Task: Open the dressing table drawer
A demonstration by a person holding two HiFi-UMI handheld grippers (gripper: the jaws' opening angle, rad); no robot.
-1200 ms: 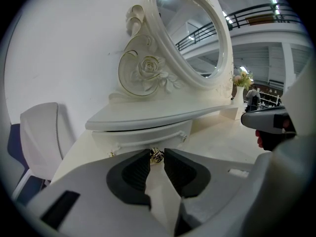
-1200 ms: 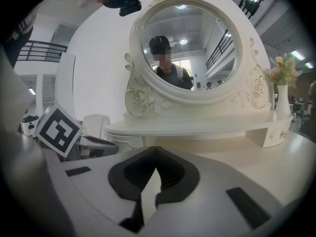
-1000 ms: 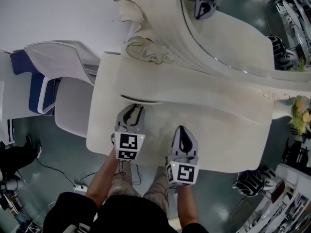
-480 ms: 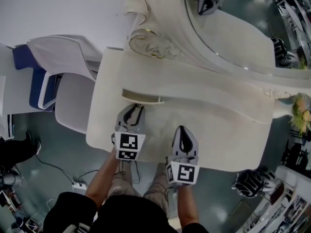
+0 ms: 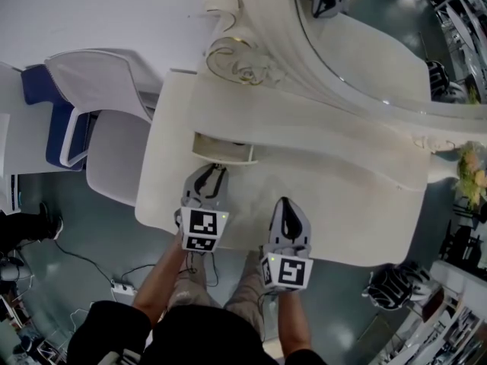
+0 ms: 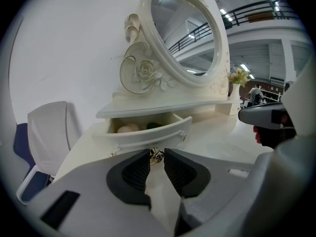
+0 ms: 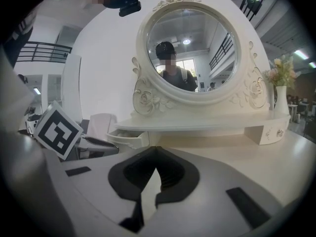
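You are in the middle of the pull. Your left hand-held gripper (image 6: 156, 152) is clamped on the small metal knob (image 6: 156, 156) at the centre of the drawer (image 6: 148, 133) front, its jaws pinching the knob from either side. The drawer sits under the low shelf (image 6: 163, 107) below the mirror (image 6: 185, 33), at the left end of the tabletop (image 5: 342, 204). It is already partly out: its curved front stands clear of the shelf edge, and a pale round thing (image 6: 127, 128) and a darker one (image 6: 153, 126) show inside.

From the head view, the drawer (image 5: 222, 149) juts towards you just ahead of your left hand-held gripper (image 5: 214, 167). Your right hand-held gripper (image 5: 283, 204) hovers over the tabletop beside it with its jaws together on nothing, apart from the drawer and taking no part.

The opening looks about halfway done. To finish, draw the knob straight back towards yourself along the line of the drawer, level with the tabletop. The knob is small and the grip is narrow, so a sideways or upward tug could slip it out of the jaws or bind the drawer in its slot. Leave the right hand-held gripper (image 7: 156, 149) where it is, clear of the path.
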